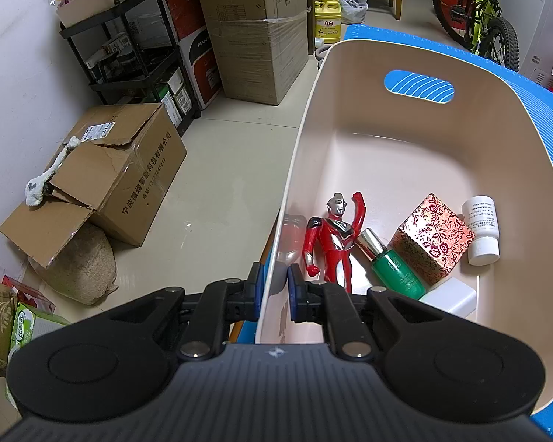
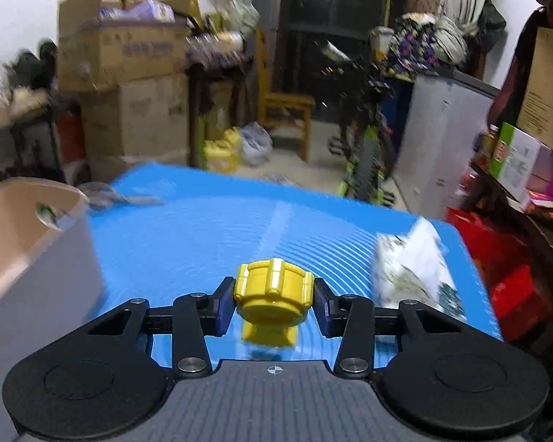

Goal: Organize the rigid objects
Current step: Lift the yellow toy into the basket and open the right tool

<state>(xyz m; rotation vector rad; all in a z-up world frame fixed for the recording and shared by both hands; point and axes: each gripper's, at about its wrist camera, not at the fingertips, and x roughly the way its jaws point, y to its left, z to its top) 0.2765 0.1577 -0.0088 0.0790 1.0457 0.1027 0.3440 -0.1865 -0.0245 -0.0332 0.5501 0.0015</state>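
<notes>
While clamped on the bin (image 1: 306,140) wall, left gripper (image 1: 275,296) fingers.

Both grippers, left (image 1: 273,296) & right (image 2: 272,307): matte black linkage arms w/ silver pivot screws, round black side discs, ribbed grey body w/ small crosshair mark, dark blue pads (image 1: 294,287) on fingertips

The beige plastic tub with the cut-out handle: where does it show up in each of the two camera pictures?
Left wrist view: the beige plastic tub fills the right half; the left gripper is shut on its near wall.
Right wrist view: the tub sits at the left edge, blurred, only its corner showing.
Shared landmark: the blue ribbed mat under the tub.
</notes>
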